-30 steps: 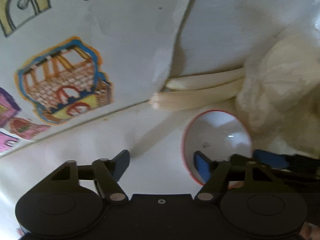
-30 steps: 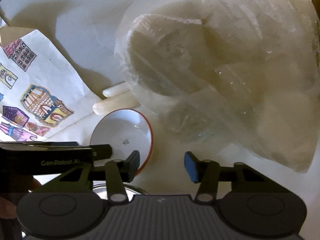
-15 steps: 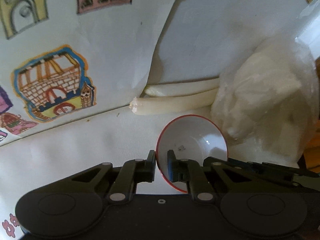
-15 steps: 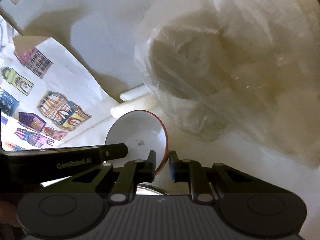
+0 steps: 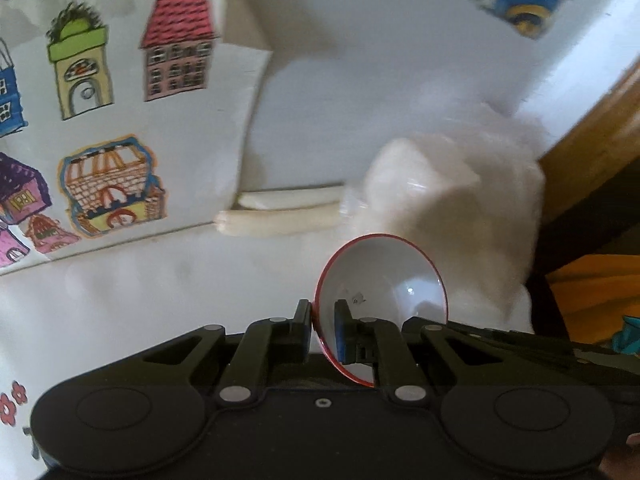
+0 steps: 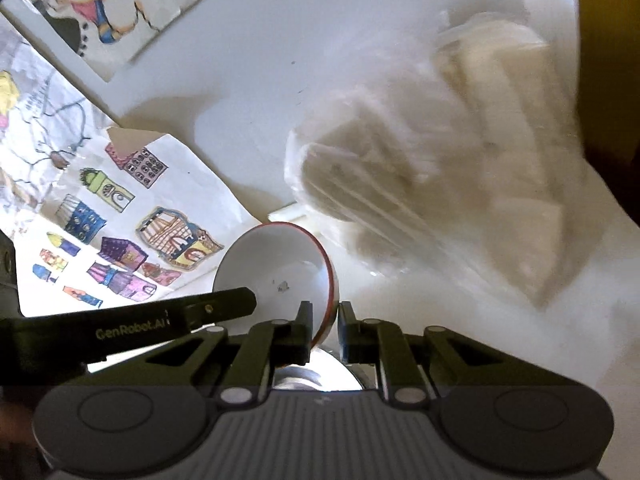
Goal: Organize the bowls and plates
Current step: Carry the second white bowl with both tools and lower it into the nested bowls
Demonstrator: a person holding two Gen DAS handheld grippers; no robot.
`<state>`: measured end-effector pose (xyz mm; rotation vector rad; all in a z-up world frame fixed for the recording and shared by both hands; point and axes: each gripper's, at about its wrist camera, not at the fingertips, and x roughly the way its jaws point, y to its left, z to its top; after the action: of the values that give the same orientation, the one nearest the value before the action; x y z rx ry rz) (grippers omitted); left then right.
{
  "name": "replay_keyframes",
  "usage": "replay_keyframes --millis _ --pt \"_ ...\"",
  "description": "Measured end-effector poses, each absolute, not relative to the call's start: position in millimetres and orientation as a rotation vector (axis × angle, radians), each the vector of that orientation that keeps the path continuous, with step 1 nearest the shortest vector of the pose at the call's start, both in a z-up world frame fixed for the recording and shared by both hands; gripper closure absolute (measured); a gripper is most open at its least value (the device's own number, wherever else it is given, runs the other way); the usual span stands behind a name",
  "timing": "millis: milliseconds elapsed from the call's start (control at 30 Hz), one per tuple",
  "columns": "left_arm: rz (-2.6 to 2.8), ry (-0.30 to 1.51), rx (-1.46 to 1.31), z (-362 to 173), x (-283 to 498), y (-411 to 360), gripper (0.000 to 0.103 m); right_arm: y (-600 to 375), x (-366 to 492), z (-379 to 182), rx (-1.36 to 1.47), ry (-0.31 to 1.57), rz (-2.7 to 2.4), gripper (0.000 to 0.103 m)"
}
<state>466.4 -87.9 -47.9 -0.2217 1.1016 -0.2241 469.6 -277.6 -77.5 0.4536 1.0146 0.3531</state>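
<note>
Left wrist view: both the left tool point(image 5: 322, 326) and right tool point(image 6: 323, 326) pinch the bowl point(image 5: 384, 280)'s thin rim at six o'clock; it looks light, rigid, slick, chippable.

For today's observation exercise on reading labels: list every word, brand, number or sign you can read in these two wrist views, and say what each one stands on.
"GenRobot.AI": white lettering on the black side of the left gripper, seen in the right wrist view.
The small dark mark inside the red-rimmed bowl is too small to read.
The sheet of coloured house drawings shows pictures only, with no legible words or numbers.
Nothing else is readable.
</note>
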Motion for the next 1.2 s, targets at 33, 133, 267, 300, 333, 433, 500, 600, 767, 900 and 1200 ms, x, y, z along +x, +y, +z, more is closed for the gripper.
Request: replay_keyframes --millis 33,133,267,300,333,433,500,600,767,900,1200 --pt "-0.231 1.101 -0.223 -46.8 463.8 -93.1 0.091 -284.0 464.8 -76.0 0.46 1.017 0.354 0.089" --pt "-0.258 1.102 -0.225 -42.0 456.7 -102.6 0.091 -302.7 450.7 -71.5 0.479 1.014 0.348 0.089" --pt "-0.3 1.106 -0.225 -38.0 441.4 -124.9 0.091 -324.9 432.7 -66.2 0.488 1.013 0.337 0.089" --pt "-0.313 1.108 -0.227 -38.3 437.2 -130.2 0.091 -332.2 427.1 -65.0 0.49 1.015 0.329 0.089" --pt "-0.329 1.109 -0.235 -39.1 433.4 -135.7 0.091 -336.9 422.6 -64.6 0.489 1.016 0.32 0.089" --pt "-0.368 1.132 -0.249 -40.6 422.6 -153.2 0.091 -355.0 407.9 -63.5 0.495 1.021 0.288 0.088" --pt "-0.386 1.149 -0.246 -43.5 417.1 -163.7 0.091 -365.3 399.2 -63.7 0.499 1.027 0.272 0.088" --pt "-0.411 1.168 -0.238 -46.5 409.7 -175.6 0.091 -379.3 386.7 -64.1 0.498 1.034 0.255 0.088" --pt "-0.457 1.208 -0.23 -50.9 393.7 -192.6 0.091 -400.1 367.1 -67.2 0.5 1.061 0.244 0.088" --pt "-0.486 1.248 -0.225 -58.9 380.3 -202.7 0.091 -411.1 351.0 -71.4 0.496 1.094 0.247 0.088" --pt "-0.524 1.337 -0.177 -76.0 354.7 -216.8 0.089 -422.9 325.9 -82.3 0.495 1.165 0.25 0.088"
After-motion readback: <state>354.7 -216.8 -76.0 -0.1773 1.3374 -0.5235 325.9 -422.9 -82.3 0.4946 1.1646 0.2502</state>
